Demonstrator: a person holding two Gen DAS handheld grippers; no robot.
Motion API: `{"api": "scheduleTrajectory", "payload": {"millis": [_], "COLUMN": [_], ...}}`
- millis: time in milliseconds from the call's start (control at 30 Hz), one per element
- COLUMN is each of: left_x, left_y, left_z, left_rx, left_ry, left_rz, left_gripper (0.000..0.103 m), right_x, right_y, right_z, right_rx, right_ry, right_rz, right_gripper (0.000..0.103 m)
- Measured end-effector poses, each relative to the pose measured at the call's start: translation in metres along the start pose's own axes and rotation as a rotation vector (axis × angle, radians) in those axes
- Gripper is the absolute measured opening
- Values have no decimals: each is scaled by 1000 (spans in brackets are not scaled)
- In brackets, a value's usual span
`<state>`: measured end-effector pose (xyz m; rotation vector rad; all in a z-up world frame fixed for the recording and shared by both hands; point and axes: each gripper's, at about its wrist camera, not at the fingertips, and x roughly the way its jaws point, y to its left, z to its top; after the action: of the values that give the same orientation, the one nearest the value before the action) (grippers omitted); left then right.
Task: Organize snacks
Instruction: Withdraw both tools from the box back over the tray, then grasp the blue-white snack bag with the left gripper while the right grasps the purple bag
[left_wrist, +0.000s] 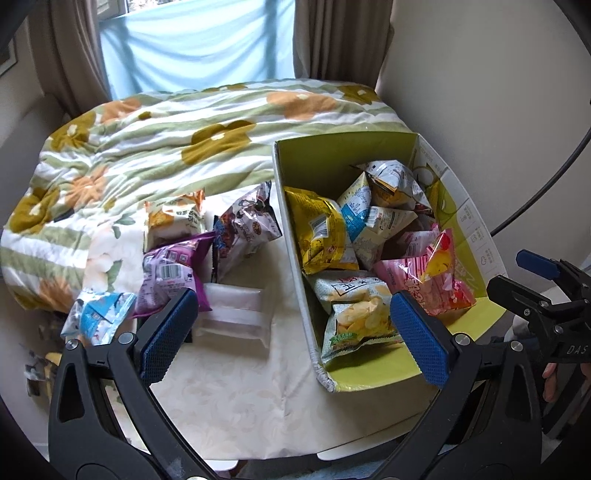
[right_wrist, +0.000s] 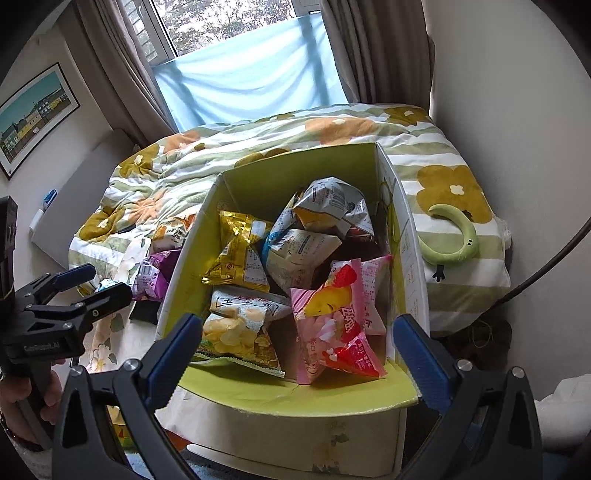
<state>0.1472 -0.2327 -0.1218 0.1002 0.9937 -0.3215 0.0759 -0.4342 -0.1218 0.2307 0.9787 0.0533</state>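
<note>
Left wrist view: left gripper (left_wrist: 293, 334) spread wide, empty, above pale table (left_wrist: 229, 391); green box (left_wrist: 332, 155) of snack bags ahead to right, chips bag (left_wrist: 360, 325) by right pad. Loose packets ahead-left: purple bag (left_wrist: 171, 269), blue bag (left_wrist: 98, 319), dark bag (left_wrist: 247, 225), orange bag (left_wrist: 173, 218). Right wrist view: right gripper (right_wrist: 295, 352) also apart, empty, over box; pink bag (right_wrist: 340, 325) between pads, yellow bag (right_wrist: 240, 254) beyond.

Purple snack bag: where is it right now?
In the left wrist view, the purple snack bag lies on the table left of the green box, outside it, beside the light-blue bag.
</note>
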Motion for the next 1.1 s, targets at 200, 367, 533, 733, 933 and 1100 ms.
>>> {"api": "scheduleTrajectory", "payload": {"millis": [200,367,533,733,933,1100], "left_x": [-42,-67,-80,-85,-75,-52], "left_y": [17,47,88,147,210,251], "left_z": [-12,-29,-43,-60,-71,-74], "left_rx": [-38,-92,-153,-211,-216,-125], "left_ry": [-62,-87,-85,-76,-19,47], "left_rz": [47,113,159,180,160,157], "left_gripper": [103,103,103,103,103,103], "right_x": [-27,-38,-37,-16,18,51], "right_y": [24,49,86,133,176,208], "right_z": [5,12,18,18,19,21], "right_rx": [-81,-123,-171,-190,-141,-78], "right_ry": [-70,-120,-133,-110,-65,-17], "right_rz": [8,55,122,182,188,185], "right_gripper": [103,103,103,103,103,103]}}
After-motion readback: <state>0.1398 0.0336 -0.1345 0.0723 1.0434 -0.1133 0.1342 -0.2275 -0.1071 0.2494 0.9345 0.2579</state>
